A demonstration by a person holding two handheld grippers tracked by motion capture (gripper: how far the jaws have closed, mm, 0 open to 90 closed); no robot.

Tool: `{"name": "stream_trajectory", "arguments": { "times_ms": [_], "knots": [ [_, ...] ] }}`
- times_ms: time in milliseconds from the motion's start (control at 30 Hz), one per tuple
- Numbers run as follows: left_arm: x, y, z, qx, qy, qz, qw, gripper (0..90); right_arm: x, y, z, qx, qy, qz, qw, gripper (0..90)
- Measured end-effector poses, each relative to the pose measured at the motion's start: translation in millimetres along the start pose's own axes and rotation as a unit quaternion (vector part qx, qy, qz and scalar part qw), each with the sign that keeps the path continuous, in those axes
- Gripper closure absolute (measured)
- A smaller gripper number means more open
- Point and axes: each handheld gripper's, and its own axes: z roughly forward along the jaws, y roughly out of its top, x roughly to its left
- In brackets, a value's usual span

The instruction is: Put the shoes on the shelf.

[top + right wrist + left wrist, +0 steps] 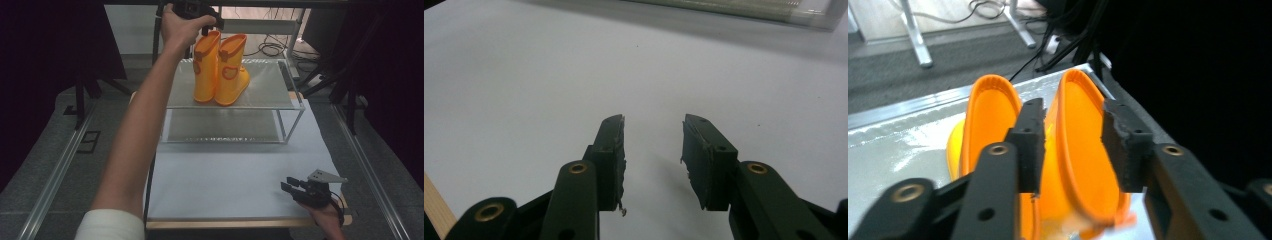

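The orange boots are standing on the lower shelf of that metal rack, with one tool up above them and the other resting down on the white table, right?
Not quite: the orange boots stand on the top shelf of the metal rack, as the high view shows. The rest holds: the left tool is above them, and the right tool rests on the white table.

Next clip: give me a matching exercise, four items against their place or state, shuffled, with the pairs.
Items:
1. boots
2. left gripper
3. right gripper
4. rack

Places or states:
A. low over the white sheet, jaws apart, nothing between them
B. standing side by side on the top shelf
C. on the table's far half, two shelves
D. above the boot tops, jaws apart

Pairs: 1-B, 2-D, 3-A, 4-C
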Motion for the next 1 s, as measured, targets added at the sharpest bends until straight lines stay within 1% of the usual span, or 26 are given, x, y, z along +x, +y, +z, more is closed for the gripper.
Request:
{"name": "stream_trajectory", "arguments": {
  "times_ms": [67,133,267,400,467,533,633,733,800,933,1000],
  "knots": [
    [-2.1,-4.2,-8.8,-0.005,-0.008,0.004,0.9999,66.4,0.2,0.2,-0.9,-0.001,-0.002,0.0,1.0,59.8],
    [-4.3,-10.4,-20.8,-0.004,-0.008,0.015,0.9998,68.2,0.4,0.5,-1.3,-0.001,-0.004,0.0,1.0,59.7],
    [-4.0,-21.1,-38.0,-0.008,-0.007,0.025,0.9996,72.8,0.1,0.8,-2.4,-0.004,-0.006,0.002,1.0,59.4],
    [0.3,-36.0,-44.8,0.003,-0.001,0.032,0.9995,78.1,-1.4,0.7,-3.8,-0.006,-0.01,0.004,0.9999,58.9],
    [3.9,-45.9,-44.5,0.007,0.004,0.035,0.9993,82.1,-2.4,0.6,-4.5,-0.007,-0.012,0.006,0.9999,58.6],
    [8.2,-54.4,-43.0,0.016,0.001,0.037,0.9992,85.1,-3.1,0.5,-5.1,-0.007,-0.014,0.007,0.9999,58.6],
    [15.5,-66.4,-41.5,0.024,0.004,0.036,0.999,89.0,-3.7,0.2,-5.6,-0.007,-0.015,0.008,0.9998,58.5],
    [24.1,-77.7,-39.6,0.03,0.011,0.036,0.9988,89.7,-3.8,0.1,-5.5,-0.007,-0.015,0.008,0.9998,58.4],
    [31.6,-86.6,-36.1,0.038,0.012,0.033,0.9987,89.8,-4.0,-0.1,-4.9,-0.006,-0.015,0.007,0.9998,58.4],
    [48.1,-106.0,-23.3,0.054,0.021,0.026,0.998,89.8,-3.9,-0.3,-3.8,-0.003,-0.015,0.006,0.9999,58.4],
    [53.7,-113.0,-16.9,0.061,0.025,0.024,0.9976,89.8,-3.7,-0.3,-3.4,-0.002,-0.016,0.004,0.9999,58.4]
  ]
}}
